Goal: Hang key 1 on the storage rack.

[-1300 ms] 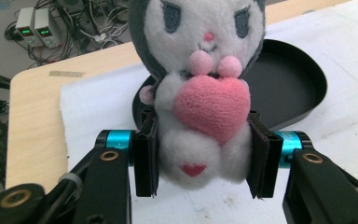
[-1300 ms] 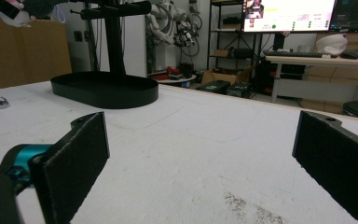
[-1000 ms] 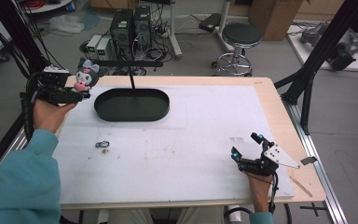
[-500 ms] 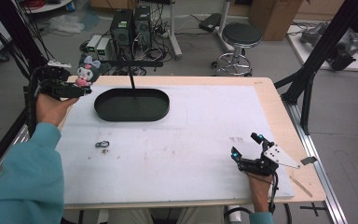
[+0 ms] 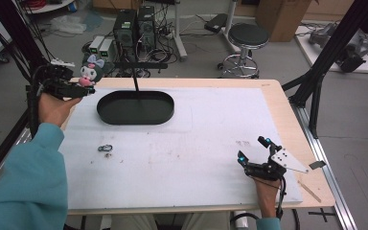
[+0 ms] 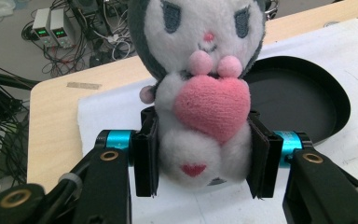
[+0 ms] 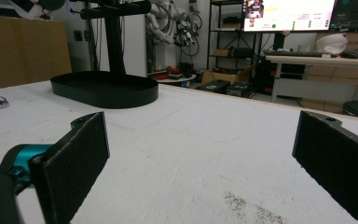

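A plush toy (image 5: 88,74) with a white face, dark grey hood and pink heart hangs in the air past the table's far left corner. My left gripper (image 5: 81,87) is shut on it. In the left gripper view both pads squeeze the plush toy (image 6: 200,93) at its sides, and the left gripper (image 6: 204,156) sits above the white mat. My right gripper (image 5: 253,150) rests low on the mat near the front right, open. Its jaws stand wide apart in the right gripper view, and nothing lies between them at the right gripper (image 7: 200,137).
A black oval tray (image 5: 106,113) lies at the far left of the mat, with a black post and crossbar (image 5: 135,67) rising behind it. A small metal ring (image 5: 105,148) lies on the mat front left. Black frame struts (image 5: 316,86) stand at the right edge.
The left hand with the plush toy has shifted slightly, a little up and away. The right gripper has not moved.
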The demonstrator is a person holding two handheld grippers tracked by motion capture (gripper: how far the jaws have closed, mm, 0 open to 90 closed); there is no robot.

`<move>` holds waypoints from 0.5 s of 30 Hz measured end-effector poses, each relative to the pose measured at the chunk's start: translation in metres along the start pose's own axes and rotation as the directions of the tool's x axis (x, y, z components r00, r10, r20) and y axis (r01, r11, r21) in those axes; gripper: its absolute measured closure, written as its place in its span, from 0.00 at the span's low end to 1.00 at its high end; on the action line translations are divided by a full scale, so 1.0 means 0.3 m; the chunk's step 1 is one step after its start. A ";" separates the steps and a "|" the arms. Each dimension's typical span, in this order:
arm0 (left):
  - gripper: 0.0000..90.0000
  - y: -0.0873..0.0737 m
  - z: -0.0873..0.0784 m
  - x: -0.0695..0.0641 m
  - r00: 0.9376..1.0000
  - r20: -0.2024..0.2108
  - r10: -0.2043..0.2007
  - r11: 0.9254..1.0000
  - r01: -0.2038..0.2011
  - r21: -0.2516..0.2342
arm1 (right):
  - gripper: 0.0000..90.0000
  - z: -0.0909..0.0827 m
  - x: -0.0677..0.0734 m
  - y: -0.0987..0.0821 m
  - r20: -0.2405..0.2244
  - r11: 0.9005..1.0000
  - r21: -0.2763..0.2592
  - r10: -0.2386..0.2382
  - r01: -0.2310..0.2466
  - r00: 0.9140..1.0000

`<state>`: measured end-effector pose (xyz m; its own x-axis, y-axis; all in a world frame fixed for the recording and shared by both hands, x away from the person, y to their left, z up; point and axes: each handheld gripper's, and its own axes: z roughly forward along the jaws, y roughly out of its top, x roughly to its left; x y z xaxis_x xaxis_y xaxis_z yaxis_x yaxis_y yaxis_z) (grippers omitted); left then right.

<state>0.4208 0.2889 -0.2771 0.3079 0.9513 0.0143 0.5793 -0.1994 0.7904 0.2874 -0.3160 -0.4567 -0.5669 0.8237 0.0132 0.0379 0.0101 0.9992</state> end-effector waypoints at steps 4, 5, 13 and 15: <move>0.60 0.001 0.007 0.002 1.000 0.003 -0.004 1.000 0.004 -0.002 | 0.03 0.000 0.000 0.000 0.001 1.000 0.001 0.003 -0.003 1.000; 0.60 0.002 0.009 0.003 1.000 0.000 -0.002 1.000 0.002 -0.004 | 0.03 0.000 0.000 0.000 0.000 1.000 0.001 0.001 -0.001 1.000; 0.60 0.008 0.021 0.009 1.000 0.003 -0.013 1.000 0.013 -0.012 | 0.03 0.001 0.001 0.000 0.000 1.000 -0.002 -0.003 0.003 1.000; 0.60 0.010 0.026 0.013 1.000 -0.003 -0.014 1.000 0.014 -0.011 | 0.03 0.001 0.000 0.000 0.000 1.000 -0.001 -0.001 0.001 1.000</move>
<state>0.4296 0.2902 -0.2793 0.2975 0.9547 0.0053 0.5753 -0.1837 0.7971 0.2875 -0.3157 -0.4567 -0.5672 0.8235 0.0124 0.0366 0.0102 0.9993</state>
